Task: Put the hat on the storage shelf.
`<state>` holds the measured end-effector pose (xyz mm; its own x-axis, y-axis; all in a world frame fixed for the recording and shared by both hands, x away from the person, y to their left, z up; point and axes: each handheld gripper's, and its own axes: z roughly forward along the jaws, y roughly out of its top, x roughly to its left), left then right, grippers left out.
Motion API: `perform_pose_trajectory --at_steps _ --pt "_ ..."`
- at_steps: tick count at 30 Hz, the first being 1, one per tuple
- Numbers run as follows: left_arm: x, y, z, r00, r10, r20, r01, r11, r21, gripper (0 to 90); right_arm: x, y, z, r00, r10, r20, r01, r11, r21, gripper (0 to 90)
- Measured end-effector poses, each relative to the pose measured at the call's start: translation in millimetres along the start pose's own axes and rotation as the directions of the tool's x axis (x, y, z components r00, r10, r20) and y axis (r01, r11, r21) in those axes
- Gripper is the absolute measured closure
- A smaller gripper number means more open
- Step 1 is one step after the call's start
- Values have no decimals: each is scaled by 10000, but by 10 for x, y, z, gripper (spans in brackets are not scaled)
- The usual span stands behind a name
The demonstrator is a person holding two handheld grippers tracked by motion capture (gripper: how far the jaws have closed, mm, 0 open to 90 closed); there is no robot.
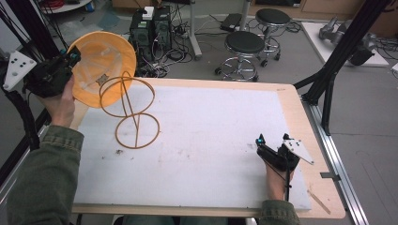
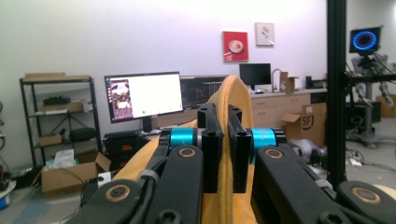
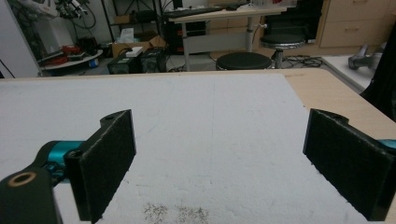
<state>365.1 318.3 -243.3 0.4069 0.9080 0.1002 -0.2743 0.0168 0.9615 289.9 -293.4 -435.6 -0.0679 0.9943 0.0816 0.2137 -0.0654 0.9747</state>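
A round orange mesh cover (image 1: 101,65) with a stiff fabric rim is held up above the table's far left corner. My left gripper (image 1: 75,56) is shut on its rim (image 2: 225,140), the jaws pinching the orange edge between them. In front of it on the white mat stands an orange wire frame (image 1: 133,110) of joined rings, its lowest ring on the mat. My right gripper (image 1: 272,140) rests low on the mat at the near right, wide open, with nothing between its pads (image 3: 105,161).
A white foam mat (image 1: 197,140) covers most of the wooden table (image 1: 300,122). Stools (image 1: 244,47), computer towers and cables stand beyond the far edge. A black frame post (image 1: 338,51) rises at the right. Small dark specks (image 3: 175,212) lie on the mat near my right gripper.
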Motion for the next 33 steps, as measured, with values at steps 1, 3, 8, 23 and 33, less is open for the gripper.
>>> perform_pose_trajectory --at_steps 1,3,8,23,33 --pt "-19 12 5 10000 60 77 -59 10000 -30 868 1 2 -7 10000 93 16 -93 10000 -2 83" --pt "-72 41 9 9995 222 239 -219 9997 -108 868 -6 4 -13 9999 117 40 -117 9999 -48 83" --pt "-219 87 22 9952 615 760 -598 9979 -254 868 -8 10 -24 9999 142 43 -141 9998 -136 83" --pt "-693 85 -15 9428 2753 1880 -2701 9614 -532 867 -26 14 -47 9997 231 88 -229 9995 -205 83" --pt "-923 -12 -61 9078 3350 2524 -3287 9420 -681 867 -23 18 -54 9997 196 172 -191 9993 -317 83"
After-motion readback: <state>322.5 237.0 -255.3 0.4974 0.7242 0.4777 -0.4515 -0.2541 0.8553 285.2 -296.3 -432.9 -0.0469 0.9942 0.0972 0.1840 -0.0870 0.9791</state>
